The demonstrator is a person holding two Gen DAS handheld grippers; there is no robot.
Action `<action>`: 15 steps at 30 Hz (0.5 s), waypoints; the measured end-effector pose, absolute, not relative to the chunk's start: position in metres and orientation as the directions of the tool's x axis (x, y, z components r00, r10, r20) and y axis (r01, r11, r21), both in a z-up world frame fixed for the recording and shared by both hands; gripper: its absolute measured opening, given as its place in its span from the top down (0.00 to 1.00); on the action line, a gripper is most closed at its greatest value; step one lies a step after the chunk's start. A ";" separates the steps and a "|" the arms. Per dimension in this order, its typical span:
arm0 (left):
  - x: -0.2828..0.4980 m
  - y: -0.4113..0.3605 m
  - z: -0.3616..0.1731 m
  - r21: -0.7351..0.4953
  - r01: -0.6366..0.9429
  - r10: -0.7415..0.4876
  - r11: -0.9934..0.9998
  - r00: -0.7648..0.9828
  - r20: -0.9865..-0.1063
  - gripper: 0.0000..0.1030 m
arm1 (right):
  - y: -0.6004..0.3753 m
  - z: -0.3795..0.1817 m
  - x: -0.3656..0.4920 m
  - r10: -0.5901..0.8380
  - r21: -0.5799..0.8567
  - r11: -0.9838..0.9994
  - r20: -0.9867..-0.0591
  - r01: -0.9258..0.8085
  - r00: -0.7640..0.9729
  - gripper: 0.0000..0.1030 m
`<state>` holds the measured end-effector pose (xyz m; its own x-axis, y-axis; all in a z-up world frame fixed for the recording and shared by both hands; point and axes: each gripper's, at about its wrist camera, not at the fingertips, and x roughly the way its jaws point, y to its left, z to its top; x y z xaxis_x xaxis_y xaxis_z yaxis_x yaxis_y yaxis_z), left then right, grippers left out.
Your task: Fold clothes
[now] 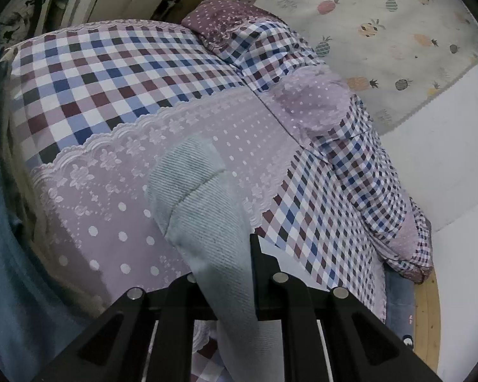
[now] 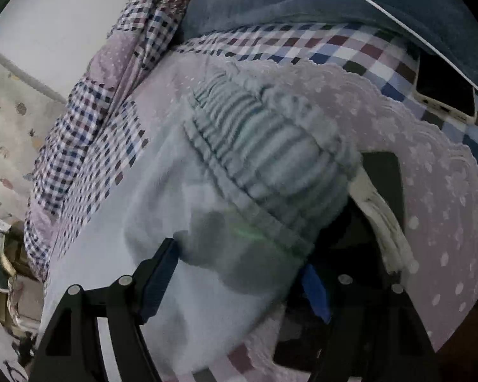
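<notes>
Sock (image 1: 204, 222), pale grey, flat on bed (image 1: 111, 73); toe pinched in left claw (image 1: 226, 273). Right claw (image 2: 239, 273) wide, straddling ribbed cuff (image 2: 264, 159), not gripping. Close squarely on cuff before folding toward toe.

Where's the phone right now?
In the right wrist view the phone lies at the upper right on the checked bedspread, just below the dark blue pillow.

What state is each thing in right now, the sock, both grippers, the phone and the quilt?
Sock: held by its leg end, toe lying on the bedspread.
Left gripper: shut on the sock.
Right gripper: open, jaws either side of the sock's ribbed cuff.
Phone: lying flat, screen dark.
Quilt: bunched up along the bed's edge.
</notes>
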<state>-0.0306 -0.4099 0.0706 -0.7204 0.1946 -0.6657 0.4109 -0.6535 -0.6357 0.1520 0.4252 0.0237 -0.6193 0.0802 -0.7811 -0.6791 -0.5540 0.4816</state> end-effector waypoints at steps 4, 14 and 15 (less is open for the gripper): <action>-0.026 -0.409 0.069 -0.633 0.430 0.186 -0.644 -0.715 -0.674 0.89 | 0.434 0.018 0.134 0.056 0.467 -0.572 -0.798 -0.674 -0.600 0.52; 0.029 -0.394 0.115 -0.652 0.348 0.246 -0.674 -0.727 -0.641 0.89 | 0.466 0.105 0.172 0.043 0.505 -0.653 -0.719 -0.564 -0.694 0.81; 0.039 -0.392 0.120 -0.661 0.330 0.259 -0.674 -0.732 -0.630 0.89 | 0.471 0.110 0.177 0.048 0.502 -0.653 -0.720 -0.567 -0.692 0.81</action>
